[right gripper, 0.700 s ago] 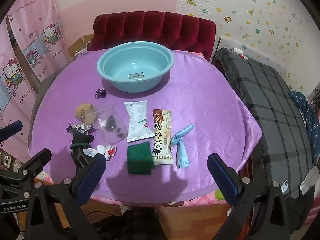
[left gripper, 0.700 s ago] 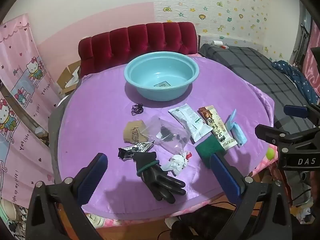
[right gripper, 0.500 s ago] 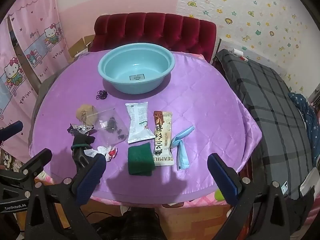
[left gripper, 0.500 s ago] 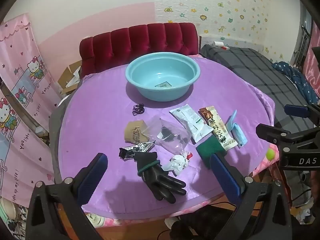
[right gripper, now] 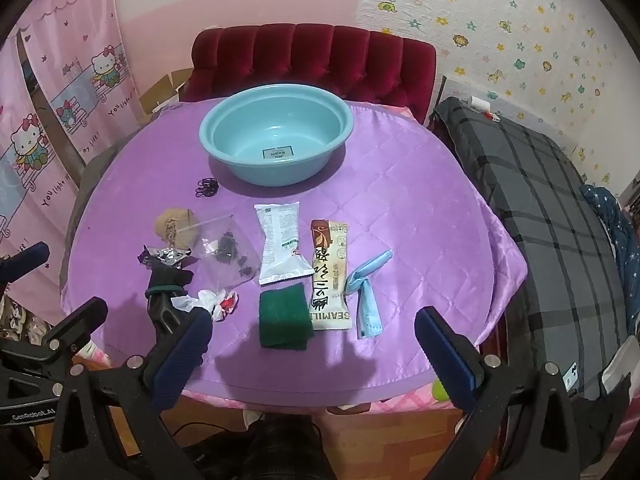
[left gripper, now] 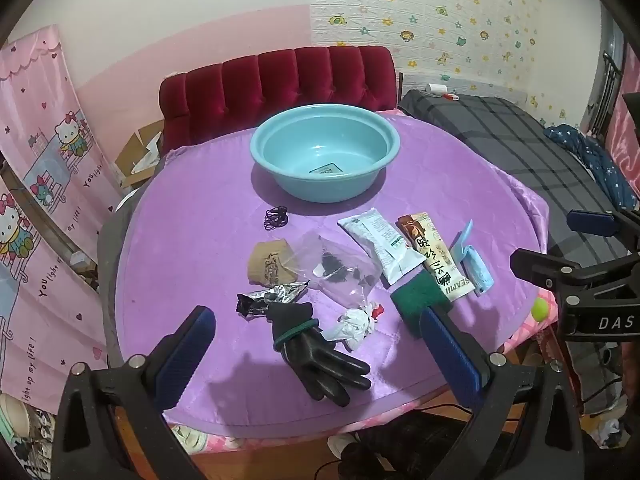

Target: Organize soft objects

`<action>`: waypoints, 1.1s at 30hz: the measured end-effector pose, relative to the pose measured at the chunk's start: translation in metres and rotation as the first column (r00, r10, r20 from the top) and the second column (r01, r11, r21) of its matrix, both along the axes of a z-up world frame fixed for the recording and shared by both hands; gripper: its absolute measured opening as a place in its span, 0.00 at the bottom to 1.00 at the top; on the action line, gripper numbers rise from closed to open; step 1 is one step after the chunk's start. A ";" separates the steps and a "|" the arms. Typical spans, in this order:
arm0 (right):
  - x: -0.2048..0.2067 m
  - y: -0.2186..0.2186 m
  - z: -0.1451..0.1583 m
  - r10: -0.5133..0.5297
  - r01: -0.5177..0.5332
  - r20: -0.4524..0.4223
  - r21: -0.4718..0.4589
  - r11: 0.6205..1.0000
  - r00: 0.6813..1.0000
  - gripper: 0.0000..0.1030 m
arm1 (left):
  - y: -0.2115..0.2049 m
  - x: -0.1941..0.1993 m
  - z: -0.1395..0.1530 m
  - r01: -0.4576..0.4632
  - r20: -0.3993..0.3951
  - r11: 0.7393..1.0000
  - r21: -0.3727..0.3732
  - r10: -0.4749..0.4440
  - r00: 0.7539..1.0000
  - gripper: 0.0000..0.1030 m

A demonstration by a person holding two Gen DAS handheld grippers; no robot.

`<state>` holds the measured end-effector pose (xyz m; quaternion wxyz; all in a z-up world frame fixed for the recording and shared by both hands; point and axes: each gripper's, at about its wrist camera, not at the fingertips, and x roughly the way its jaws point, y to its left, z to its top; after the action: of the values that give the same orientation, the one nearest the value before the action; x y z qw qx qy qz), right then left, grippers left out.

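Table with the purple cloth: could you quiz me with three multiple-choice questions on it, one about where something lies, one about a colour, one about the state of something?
1. Where does the black glove lie?
A. inside the basin
B. near the table's front edge
C. on the red sofa

2. What colour is the basin?
A. light blue
B. yellow
C. white

3. How do the fingers of the left gripper and right gripper stand?
A. both shut on the green sponge
B. one open, one shut
C. both wide open, holding nothing

Answers: 1 B, the glove sits on the cloth nearest the camera. 2 A, its rim and wall are pale blue. 3 C, each pair of blue pads stands far apart with only the table between.
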<state>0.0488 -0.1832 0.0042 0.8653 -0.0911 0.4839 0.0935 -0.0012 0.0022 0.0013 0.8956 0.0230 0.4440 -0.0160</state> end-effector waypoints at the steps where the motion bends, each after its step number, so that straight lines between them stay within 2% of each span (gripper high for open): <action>1: 0.000 0.000 0.000 -0.001 0.001 0.000 0.000 1.000 1.000 1.00 | 0.000 0.000 0.000 -0.001 0.000 1.000 0.001 0.001 1.000 1.00; 33: 0.007 0.003 -0.002 -0.001 0.001 -0.007 0.006 1.000 1.000 1.00 | 0.006 0.000 -0.009 -0.009 -0.011 1.000 -0.012 0.009 1.000 1.00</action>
<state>0.0557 -0.1797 0.0020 0.8640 -0.0882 0.4866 0.0949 -0.0010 0.0078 -0.0076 0.8933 0.0157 0.4490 -0.0149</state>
